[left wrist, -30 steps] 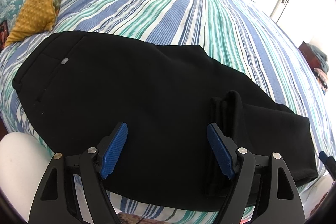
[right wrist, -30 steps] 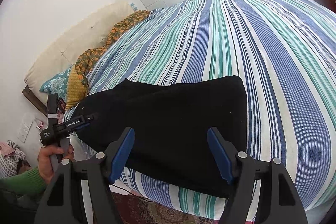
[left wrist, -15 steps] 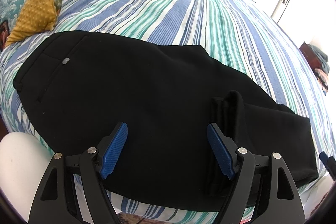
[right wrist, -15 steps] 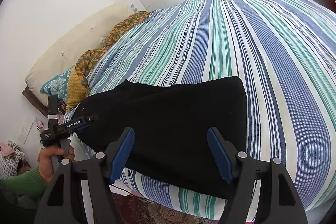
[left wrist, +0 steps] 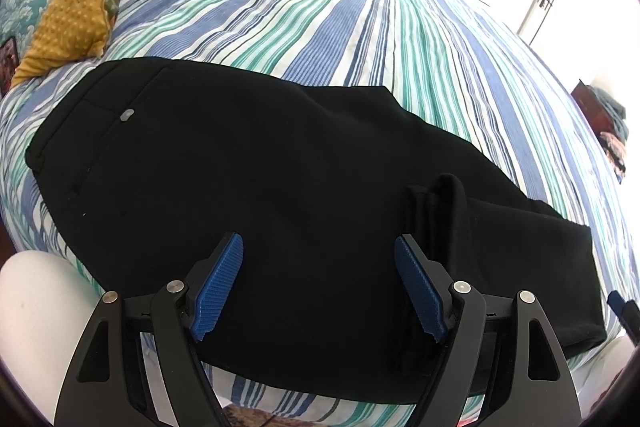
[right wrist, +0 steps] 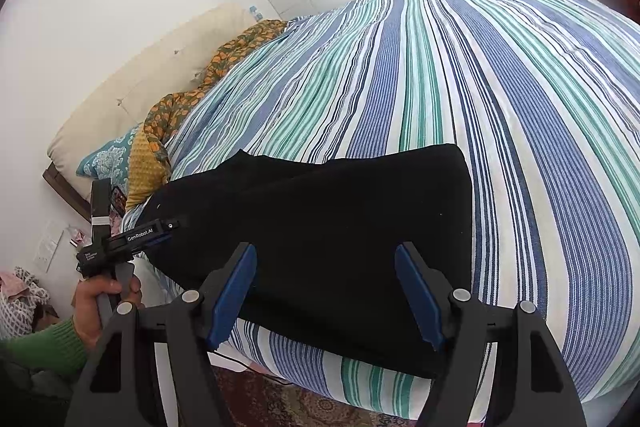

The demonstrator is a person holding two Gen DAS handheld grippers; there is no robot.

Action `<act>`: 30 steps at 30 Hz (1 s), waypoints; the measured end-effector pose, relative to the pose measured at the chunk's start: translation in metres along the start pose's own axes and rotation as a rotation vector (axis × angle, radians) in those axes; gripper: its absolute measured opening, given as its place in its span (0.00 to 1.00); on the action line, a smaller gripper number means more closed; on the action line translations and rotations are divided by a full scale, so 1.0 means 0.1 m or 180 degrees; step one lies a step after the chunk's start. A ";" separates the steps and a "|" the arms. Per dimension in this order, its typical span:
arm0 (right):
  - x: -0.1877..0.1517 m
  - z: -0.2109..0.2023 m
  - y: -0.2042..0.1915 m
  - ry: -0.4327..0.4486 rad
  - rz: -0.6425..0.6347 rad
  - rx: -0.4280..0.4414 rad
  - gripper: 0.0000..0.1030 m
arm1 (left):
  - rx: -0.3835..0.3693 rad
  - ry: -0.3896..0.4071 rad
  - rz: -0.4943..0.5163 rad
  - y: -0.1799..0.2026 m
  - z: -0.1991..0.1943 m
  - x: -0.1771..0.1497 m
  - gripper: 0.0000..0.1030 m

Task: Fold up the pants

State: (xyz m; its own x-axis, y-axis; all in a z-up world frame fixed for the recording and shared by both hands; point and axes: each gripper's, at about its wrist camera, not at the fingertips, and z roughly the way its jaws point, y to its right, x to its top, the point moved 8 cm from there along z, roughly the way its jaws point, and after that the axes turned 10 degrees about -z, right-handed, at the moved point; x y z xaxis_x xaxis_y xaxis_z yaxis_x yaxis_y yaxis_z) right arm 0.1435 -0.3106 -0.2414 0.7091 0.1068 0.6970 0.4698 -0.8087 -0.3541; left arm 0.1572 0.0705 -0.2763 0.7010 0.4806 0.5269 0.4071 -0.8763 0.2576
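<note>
Above the black pants [left wrist: 280, 187] on the striped bed [left wrist: 360, 27], my left tongs [left wrist: 320, 283] and right tongs [right wrist: 326, 291] hung apart and empty, so a shallow pinch could have snagged one layer and skewed the fold.

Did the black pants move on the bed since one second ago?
No. The black pants lie in the same place: their upper edge meets the same stripes of the striped bedspread, and the waist end stays near the yellow pillow.
</note>
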 end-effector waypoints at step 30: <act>-0.01 0.02 0.03 -0.0003 -0.0016 -0.0055 0.70 | -0.0110 -0.0026 -0.0284 -0.07 -0.02 0.03 0.78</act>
State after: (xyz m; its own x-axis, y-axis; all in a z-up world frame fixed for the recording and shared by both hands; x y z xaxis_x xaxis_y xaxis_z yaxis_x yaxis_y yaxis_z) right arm 0.1448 -0.3123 -0.2446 0.7071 0.1114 0.6983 0.4643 -0.8180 -0.3397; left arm 0.1551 0.0782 -0.2750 0.6678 0.5568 0.4940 0.4477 -0.8306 0.3311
